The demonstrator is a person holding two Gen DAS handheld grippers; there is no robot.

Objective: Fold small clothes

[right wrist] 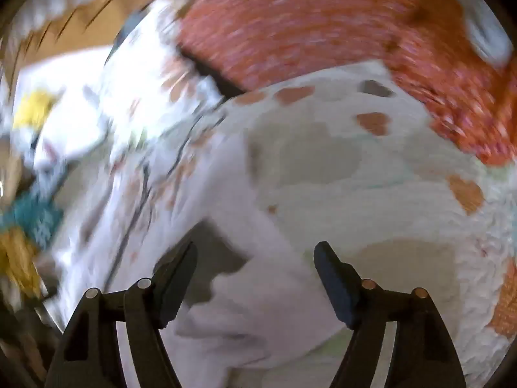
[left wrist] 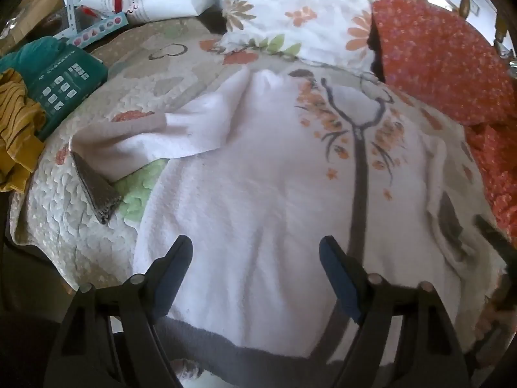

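The white sweatshirt with a grey tree print lies face up on a quilted bedspread, its long axis running from the grey hem near the left gripper away toward the floral pillow; one grey-cuffed sleeve stretches left. An orange dotted pillow sits at right, a teal package and mustard garment at left. Both grippers, the right gripper too, hover with jaws spread, grasping nothing.
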